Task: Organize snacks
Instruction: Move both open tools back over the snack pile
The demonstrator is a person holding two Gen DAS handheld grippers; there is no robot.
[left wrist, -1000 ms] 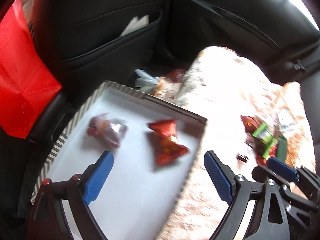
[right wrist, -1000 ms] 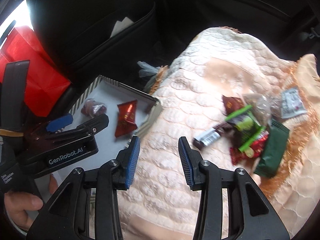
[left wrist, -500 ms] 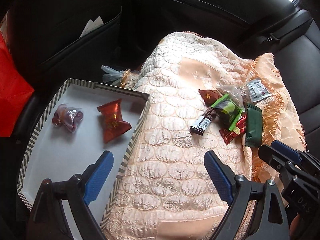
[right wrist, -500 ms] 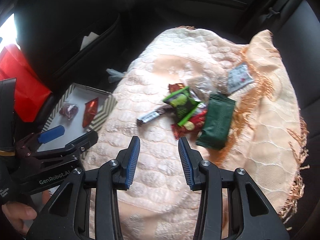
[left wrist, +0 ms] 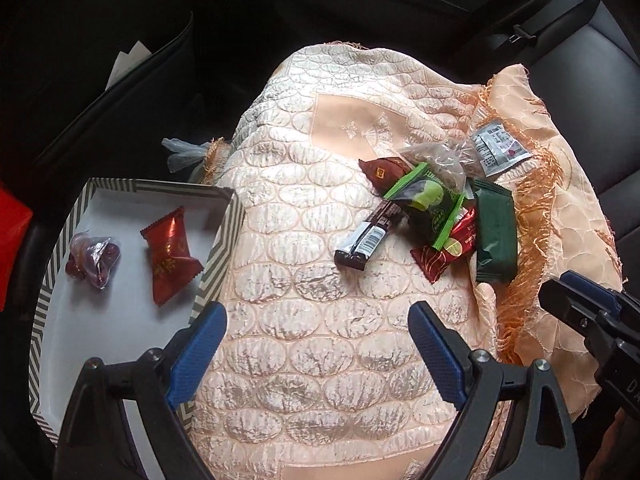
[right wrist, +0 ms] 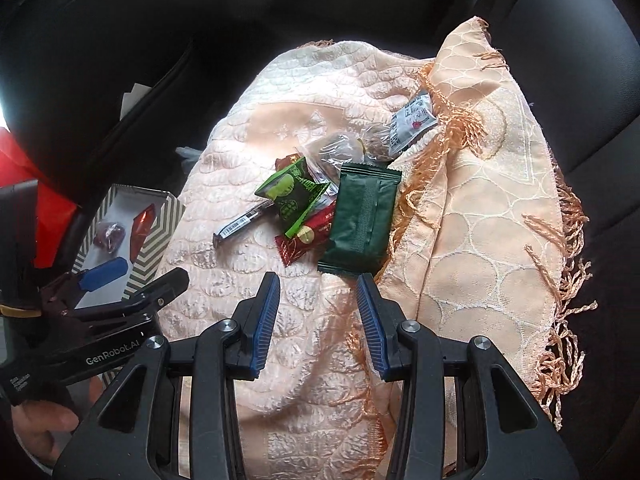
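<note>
A peach quilted cloth (left wrist: 320,280) is covering a dark car seat. A pile of wrapped snacks (left wrist: 432,216) is lying on it, with a dark green packet (left wrist: 494,236) at its right edge and a dark bar (left wrist: 366,240) at its left. To the left, a striped-rim box (left wrist: 218,248) is holding a red candy (left wrist: 170,256) and a clear-wrapped purple sweet (left wrist: 94,260). The left gripper (left wrist: 316,340) is hanging wide apart and empty over the cloth. The right gripper's tip (left wrist: 580,312) is showing at the right edge.

Left gripper (left wrist: 314,334): shifted from above the striped-rim white cardboard tray (left wrist: 218,248) to above the peach quilted cloth (left wrist: 304,280). Right gripper (right wrist: 318,300): shifted from bare cloth to just short of the dark green foil packet (right wrist: 362,216).
</note>
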